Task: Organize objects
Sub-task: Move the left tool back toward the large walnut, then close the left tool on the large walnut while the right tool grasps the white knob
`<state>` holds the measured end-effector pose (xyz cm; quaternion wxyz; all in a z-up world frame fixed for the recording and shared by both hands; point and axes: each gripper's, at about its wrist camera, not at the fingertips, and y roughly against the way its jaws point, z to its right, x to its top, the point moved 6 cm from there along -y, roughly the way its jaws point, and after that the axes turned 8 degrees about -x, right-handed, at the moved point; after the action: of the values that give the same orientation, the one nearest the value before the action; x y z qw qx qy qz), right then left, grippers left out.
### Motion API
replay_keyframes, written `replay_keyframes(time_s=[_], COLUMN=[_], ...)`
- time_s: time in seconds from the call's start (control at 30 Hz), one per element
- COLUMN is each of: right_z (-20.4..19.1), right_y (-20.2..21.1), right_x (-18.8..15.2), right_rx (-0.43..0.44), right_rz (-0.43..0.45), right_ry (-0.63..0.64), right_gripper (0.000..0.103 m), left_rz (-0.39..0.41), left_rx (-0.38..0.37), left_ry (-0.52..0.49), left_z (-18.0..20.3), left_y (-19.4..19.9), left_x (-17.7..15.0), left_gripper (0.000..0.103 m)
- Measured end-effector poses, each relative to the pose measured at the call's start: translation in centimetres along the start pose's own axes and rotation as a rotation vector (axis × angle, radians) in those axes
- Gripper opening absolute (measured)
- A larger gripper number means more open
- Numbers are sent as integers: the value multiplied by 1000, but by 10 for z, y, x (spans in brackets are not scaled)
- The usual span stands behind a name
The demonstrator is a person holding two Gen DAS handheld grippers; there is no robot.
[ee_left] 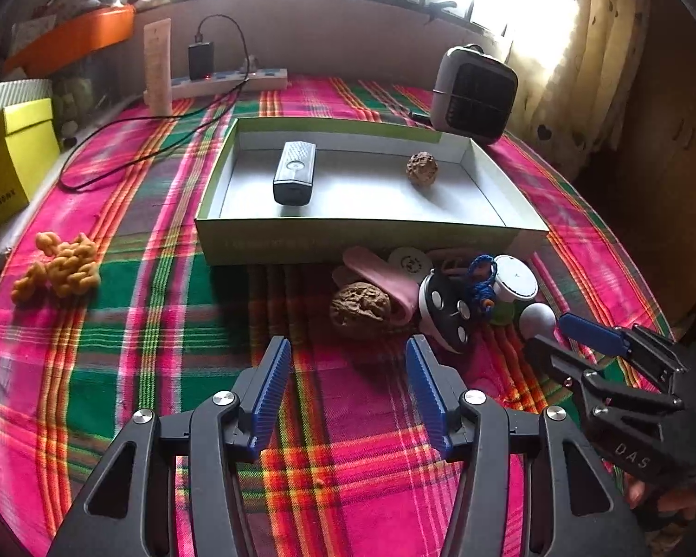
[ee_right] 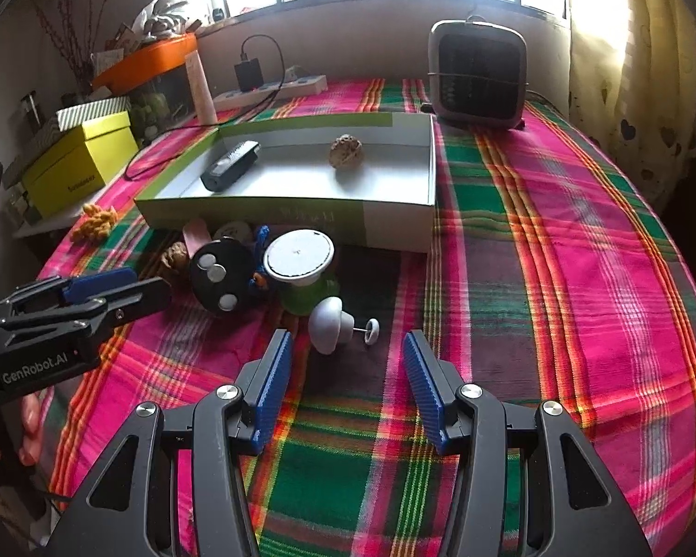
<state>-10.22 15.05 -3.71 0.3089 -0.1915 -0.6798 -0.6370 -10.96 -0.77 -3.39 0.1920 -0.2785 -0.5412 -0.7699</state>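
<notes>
A shallow green-and-white box lies on the plaid cloth, holding a black device and a walnut. In front of it lies a pile: a second walnut, a pink piece, a black disc with white dots, a white-lidded green cup and a white knob. My left gripper is open and empty just short of the second walnut. My right gripper is open and empty just short of the white knob.
A yellow knotted toy lies at the left. A small heater, a power strip with a charger cable, a beige tube, and a yellow box stand at the back and left.
</notes>
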Motion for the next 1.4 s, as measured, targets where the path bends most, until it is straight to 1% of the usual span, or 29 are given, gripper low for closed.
replay_keyframes(time_s=[0.3, 0.9, 1.0, 1.07, 1.17, 1.2, 1.27, 1.3, 1.4], right_z=[-3, -6, -6, -7, -7, -7, -7, -7, -6], right_y=[-5, -7, -7, -7, -7, -7, -7, -7, -7], right_x=[4, 4, 4, 4, 4, 4, 4, 4, 4], right_rx=[3, -29, -32, -35, -38, -39, -42, -42, -41], right_rz=[-10, -25, -25, -24, -23, -23, -22, -22, -20], right_ry=[19, 58, 62, 65, 69, 69, 66, 65, 67], right_gripper=[51, 51, 51, 51, 50, 49, 45, 44, 40], left_rz=[-8, -10, -8, -9, -9, -9, -8, -8, -6], left_rx=[10, 8, 5, 4, 0, -1, -6, -6, -8], left_ry=[-6, -16, -14, -15, -20, -20, -21, -21, -16], left_z=[-2, -6, -6, -6, -3, -3, -2, -1, -1], left_y=[-9, -16, -15, -16, -17, -17, -17, -17, -16], left_x=[5, 11, 13, 13, 14, 14, 14, 13, 13], left_gripper=[51, 50, 45, 40, 36, 36, 30, 29, 29])
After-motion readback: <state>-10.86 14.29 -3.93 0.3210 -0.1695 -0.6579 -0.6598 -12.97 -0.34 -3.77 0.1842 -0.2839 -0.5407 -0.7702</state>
